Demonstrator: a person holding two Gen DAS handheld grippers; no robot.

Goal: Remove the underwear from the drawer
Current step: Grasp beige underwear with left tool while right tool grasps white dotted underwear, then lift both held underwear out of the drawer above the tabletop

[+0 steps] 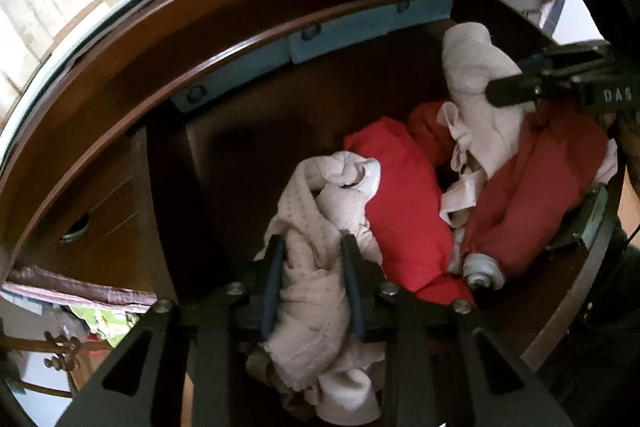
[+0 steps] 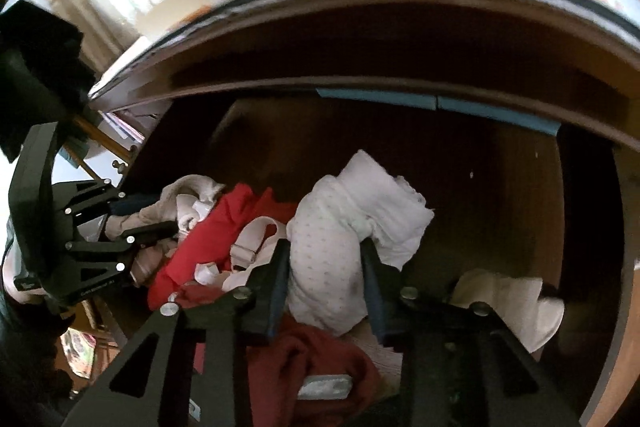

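The dark wooden drawer [image 1: 256, 135] is open and holds crumpled clothes. My left gripper [image 1: 312, 243] is shut on a beige dotted pair of underwear [image 1: 316, 291], which bunches between both pads. My right gripper [image 2: 325, 247] is shut on a white dotted pair of underwear [image 2: 328, 279] at the drawer's middle. The left wrist view shows the right gripper [image 1: 508, 79] from the side, pinching that white pair [image 1: 472, 67]. In the right wrist view the left gripper [image 2: 160, 215] is at the far left with the beige pair [image 2: 192, 187] in it.
Red garments [image 1: 404, 195] and a white strap [image 1: 460, 195] lie between the two pairs. A grey metal cap [image 1: 482, 269] pokes out by the red cloth. Another white cloth [image 2: 516, 303] lies at the right. Blue tape [image 1: 320, 43] lines the drawer's far wall, under the cabinet's overhanging edge.
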